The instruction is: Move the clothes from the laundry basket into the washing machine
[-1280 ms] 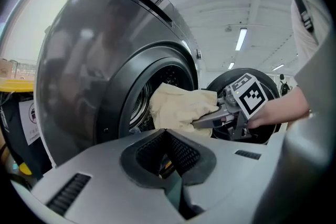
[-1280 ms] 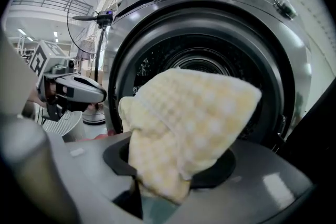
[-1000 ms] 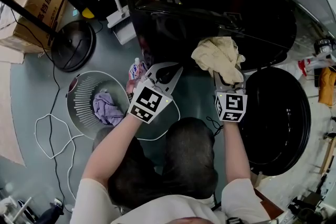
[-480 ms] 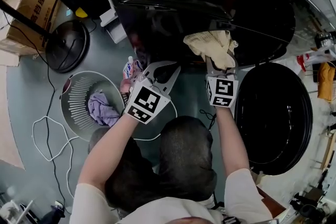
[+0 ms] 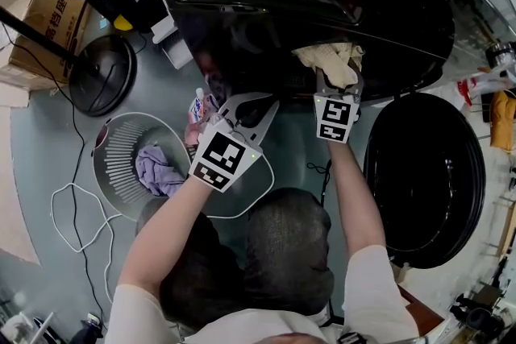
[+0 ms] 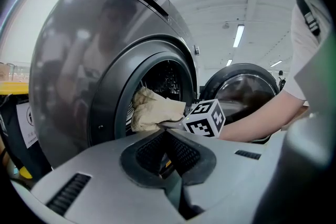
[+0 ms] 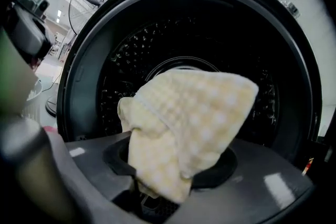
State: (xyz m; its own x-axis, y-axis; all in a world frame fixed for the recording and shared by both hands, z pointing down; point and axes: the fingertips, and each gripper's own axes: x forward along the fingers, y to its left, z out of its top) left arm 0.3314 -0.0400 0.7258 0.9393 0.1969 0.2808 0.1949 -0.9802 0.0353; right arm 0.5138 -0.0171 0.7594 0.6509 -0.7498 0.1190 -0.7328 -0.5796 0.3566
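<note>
The right claw pinches a pale yellow cloth at the mouth of the washing machine. The cloth is bunched against the dark drum opening (not clearly inside yet, judging by the head view). The left claw is pressed together on nothing, near the laundry basket, where a purple garment lies. Letting go too early could drop the cloth off the rim onto the floor. It could also catch on the claw and be dragged back out when the claw withdraws.
</note>
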